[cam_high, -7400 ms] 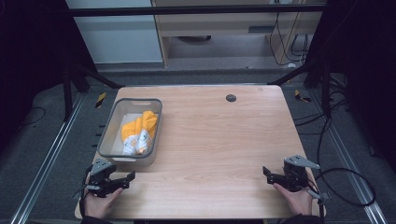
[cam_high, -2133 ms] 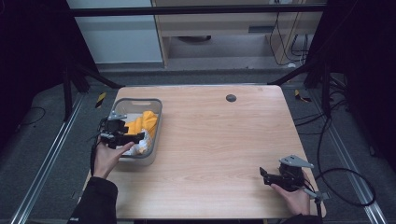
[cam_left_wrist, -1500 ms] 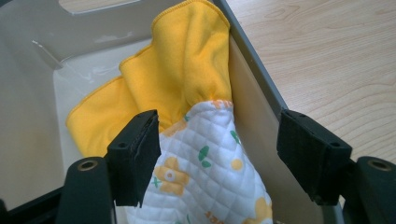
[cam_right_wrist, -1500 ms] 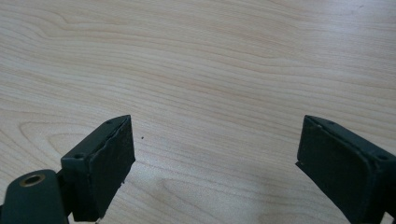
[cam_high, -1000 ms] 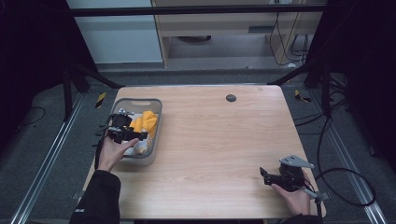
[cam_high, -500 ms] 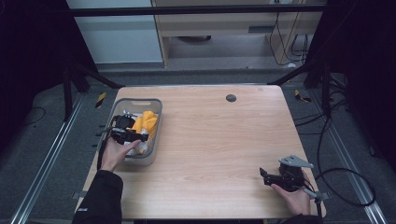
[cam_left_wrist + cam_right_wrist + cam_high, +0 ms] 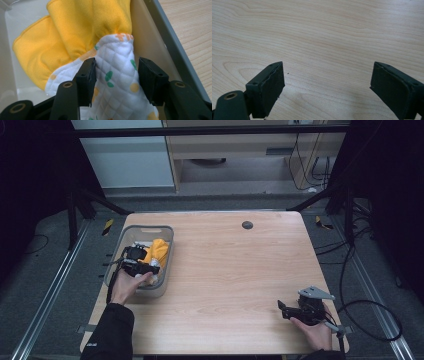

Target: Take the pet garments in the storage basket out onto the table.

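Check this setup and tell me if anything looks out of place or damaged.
Nothing stands out. The cloths lie bunched inside the bin, not spilling over its rim, with the left gripper around the white patterned fold. The right gripper sits open over bare table.

Both grippers are matte black with blocky rectangular jaws. On the left gripper [image 7: 117, 82] you can see little round brass-looking rivets or screw holes on the arms behind the jaws. The right gripper [image 7: 327, 90] has the same kind of ringed hole, plus a grey three-cornered plate [image 7: 315, 293] on top and a black cable [image 7: 370, 320] trailing off. The person's left arm has a dark sleeve [image 7: 112, 332].
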Available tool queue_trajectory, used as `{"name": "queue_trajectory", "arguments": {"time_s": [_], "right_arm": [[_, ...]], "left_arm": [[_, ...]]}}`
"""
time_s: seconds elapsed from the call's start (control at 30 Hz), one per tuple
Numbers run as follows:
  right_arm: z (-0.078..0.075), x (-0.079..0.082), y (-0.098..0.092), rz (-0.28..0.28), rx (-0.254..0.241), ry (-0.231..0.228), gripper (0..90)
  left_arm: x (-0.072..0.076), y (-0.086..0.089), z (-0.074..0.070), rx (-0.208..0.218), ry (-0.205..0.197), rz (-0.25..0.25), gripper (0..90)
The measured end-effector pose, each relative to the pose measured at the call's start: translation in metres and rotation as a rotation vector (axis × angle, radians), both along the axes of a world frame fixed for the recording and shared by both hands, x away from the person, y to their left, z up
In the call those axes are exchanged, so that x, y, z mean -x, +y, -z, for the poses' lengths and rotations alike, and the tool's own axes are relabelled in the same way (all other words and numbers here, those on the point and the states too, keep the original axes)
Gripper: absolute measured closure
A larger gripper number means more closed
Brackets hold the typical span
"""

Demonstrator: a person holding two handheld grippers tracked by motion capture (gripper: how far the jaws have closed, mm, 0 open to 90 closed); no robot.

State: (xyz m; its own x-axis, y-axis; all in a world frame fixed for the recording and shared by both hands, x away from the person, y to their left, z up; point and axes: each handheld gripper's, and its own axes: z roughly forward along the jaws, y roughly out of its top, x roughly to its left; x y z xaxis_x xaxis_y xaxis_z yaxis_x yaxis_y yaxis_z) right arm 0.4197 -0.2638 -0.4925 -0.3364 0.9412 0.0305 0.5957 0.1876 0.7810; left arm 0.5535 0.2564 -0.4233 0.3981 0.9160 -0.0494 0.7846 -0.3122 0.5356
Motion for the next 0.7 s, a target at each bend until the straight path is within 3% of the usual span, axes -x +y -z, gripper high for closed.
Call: {"name": "queue_trajectory", "arguments": {"time_s": [0.47, 0.7], "right_arm": [[-0.0002, 0.0002, 0.0007, -0.003, -0.004, 0.010, 11.8], [-0.0004, 0.0002, 0.0003, 0.000, -0.004, 0.009, 11.9]], "left_arm": [[-0.0008, -0.0012, 0.0020, -0.030, 0.032, 0.000, 73.6], [-0.0013, -0.0013, 0.0004, -0.040, 0.037, 0.004, 79.3]]}}
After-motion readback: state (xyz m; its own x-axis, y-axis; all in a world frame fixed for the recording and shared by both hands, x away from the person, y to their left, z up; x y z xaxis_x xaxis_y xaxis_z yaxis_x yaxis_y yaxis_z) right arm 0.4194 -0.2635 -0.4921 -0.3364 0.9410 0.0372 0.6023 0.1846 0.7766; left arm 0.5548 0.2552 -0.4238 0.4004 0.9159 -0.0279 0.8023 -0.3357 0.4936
